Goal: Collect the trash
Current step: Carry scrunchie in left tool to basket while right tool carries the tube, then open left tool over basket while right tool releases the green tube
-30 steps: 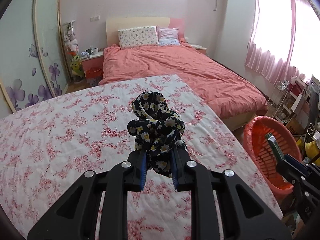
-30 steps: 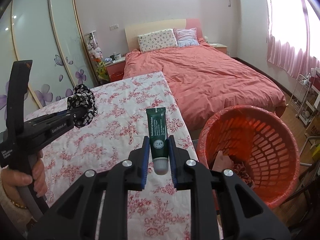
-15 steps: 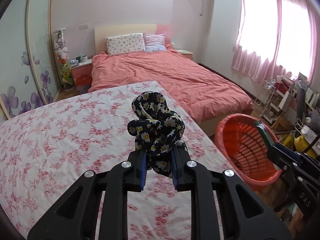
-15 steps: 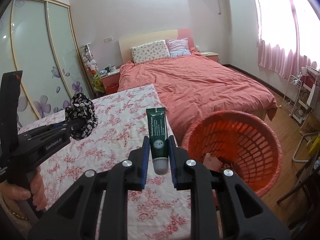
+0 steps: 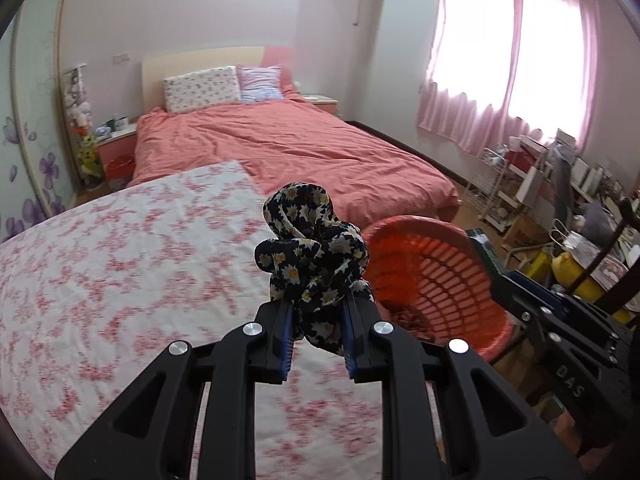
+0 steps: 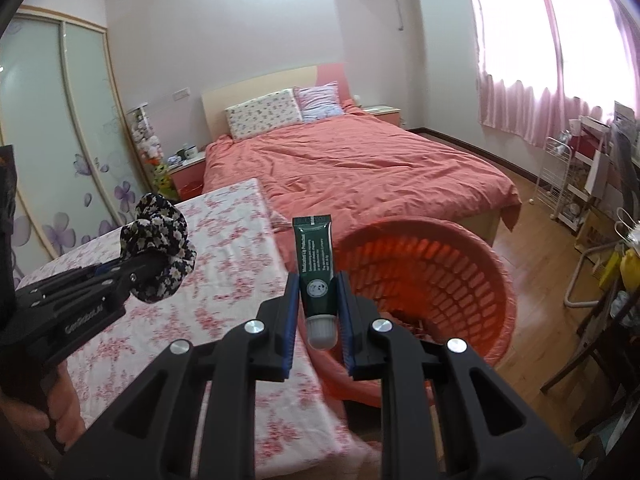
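The left hand-held gripper (image 5: pixel 316 334) is clamping a black floral scrunchie (image 5: pixel 312 252) at frame centre; the right hand-held gripper (image 6: pixel 318 312) is pinching a green tube (image 6: pixel 316 264). An orange basket (image 6: pixel 496 280) is sitting lower right, beside the floral-clothed worktop (image 6: pixel 224 264), with the pink bed (image 6: pixel 360 168) lying behind.

Left tool (image 5: pixel 316 338) clamped on a black floral scrunchie (image 5: pixel 312 256), raised above the flower-print bench (image 5: pixel 120 264). Red mesh basket (image 5: pixel 448 280) just right of the bench edge. Right tool (image 5: pixel 496 276) at far right, dark green item in its tips. Pink bed (image 5: pixel 300 152) behind.
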